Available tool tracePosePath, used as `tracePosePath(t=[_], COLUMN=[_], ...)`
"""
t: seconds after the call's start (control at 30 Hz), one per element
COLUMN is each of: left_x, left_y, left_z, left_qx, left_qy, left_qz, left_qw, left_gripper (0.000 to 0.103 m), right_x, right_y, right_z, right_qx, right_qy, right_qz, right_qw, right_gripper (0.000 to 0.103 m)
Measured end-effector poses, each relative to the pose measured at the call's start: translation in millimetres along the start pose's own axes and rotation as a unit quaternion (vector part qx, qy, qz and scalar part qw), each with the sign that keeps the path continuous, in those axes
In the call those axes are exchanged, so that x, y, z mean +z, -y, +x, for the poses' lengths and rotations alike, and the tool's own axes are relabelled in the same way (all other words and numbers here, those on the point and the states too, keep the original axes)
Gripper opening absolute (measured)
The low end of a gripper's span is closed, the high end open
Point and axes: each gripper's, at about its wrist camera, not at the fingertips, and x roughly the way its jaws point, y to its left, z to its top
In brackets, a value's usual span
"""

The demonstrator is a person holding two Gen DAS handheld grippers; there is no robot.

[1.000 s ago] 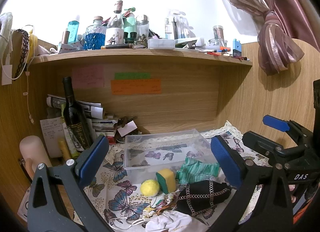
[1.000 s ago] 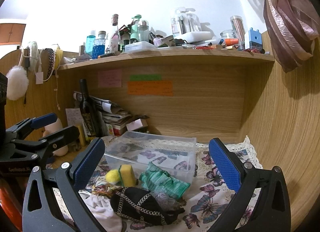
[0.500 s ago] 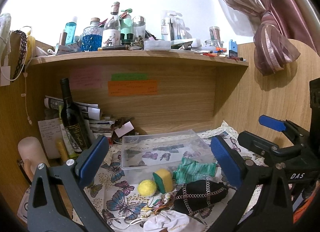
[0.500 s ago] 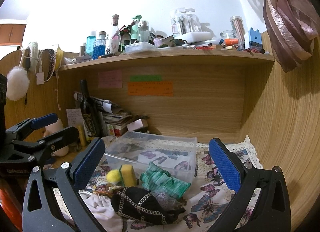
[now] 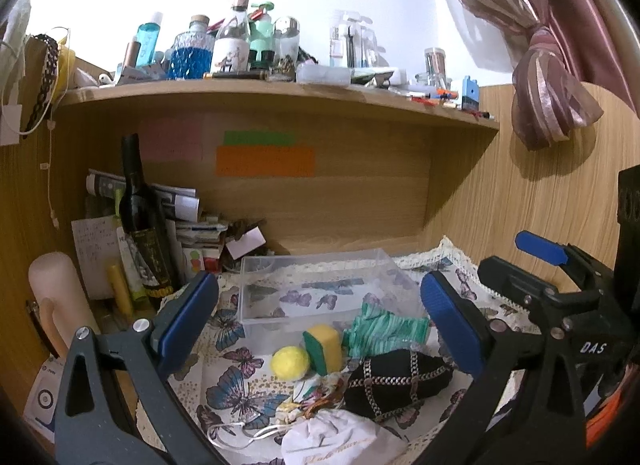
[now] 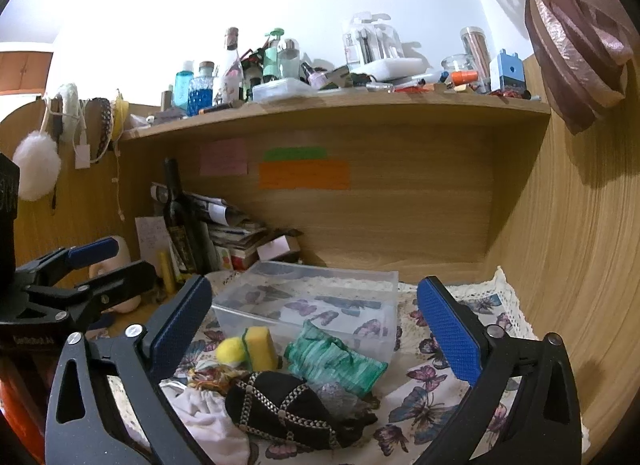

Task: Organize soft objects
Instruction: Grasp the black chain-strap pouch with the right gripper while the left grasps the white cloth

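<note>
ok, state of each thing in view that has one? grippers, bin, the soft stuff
left gripper: open, holding nothing
right gripper: open, holding nothing
clear bin: lidless, nothing in it
sponge: on edge, against the bin's front wall
yellow ball: on the cloth, touching the sponge
green cloth: crumpled, outside the bin
black pouch: lying on its side
white drawstring bag: cord loose
wine bottle: upright

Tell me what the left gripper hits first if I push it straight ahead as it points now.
Probably the yellow-and-green sponge and the front wall of the clear plastic box right behind it; both sit about midway between the open left gripper. Depth is hard to judge through the fisheye.
</note>
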Motion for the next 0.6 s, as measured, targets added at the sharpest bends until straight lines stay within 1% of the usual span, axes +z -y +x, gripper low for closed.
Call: tracePosePath(t=[0.07,0.13,0.2,0.27,0.33,0.4,0.47,0.6], left_x=[-5,-10,-17,-28,-39,-52,-65,-88], left_y=[-2,-5,-10,-15,-20,-25,-27,-30], left_z=[3,8,13,20,27,34,40,49], left_qx=[0.002,0.001,0.002,0.006,0.008,0.008,0.009,0.009], left_qy=[-0.013,-0.030,-0.046,-0.069,-0.095,-0.123,-0.149,-0.194], left_qz=[-0.001,-0.005,-0.012,-0.019,-0.026,-0.034,-0.037,-0.040], left_qw=[0.9999,0.9995,0.9989,0.9974,0.9951,0.9918,0.9881,0.9802], left_gripper=[0.090,0.087,0.085,0.079,0.075,0.071,0.065,0.062], right_x=[-4,-10,-16,-23,-30,-38,-45,-62], right_y=[-1,-1,-1,-1,-1,-2,-3,-6], right_z=[3,7,12,17,23,28,34,46], right_qx=[0.001,0.005,0.011,0.017,0.024,0.032,0.041,0.053], right_qy=[-0.009,-0.021,-0.036,-0.055,-0.072,-0.091,-0.110,-0.146], right_qz=[-0.003,-0.003,-0.002,-0.001,-0.001,-0.001,0.001,0.006], right_qw=[1.000,1.000,0.999,0.998,0.997,0.995,0.993,0.988], right_gripper=[0.094,0.089,0.081,0.075,0.072,0.063,0.060,0.059])
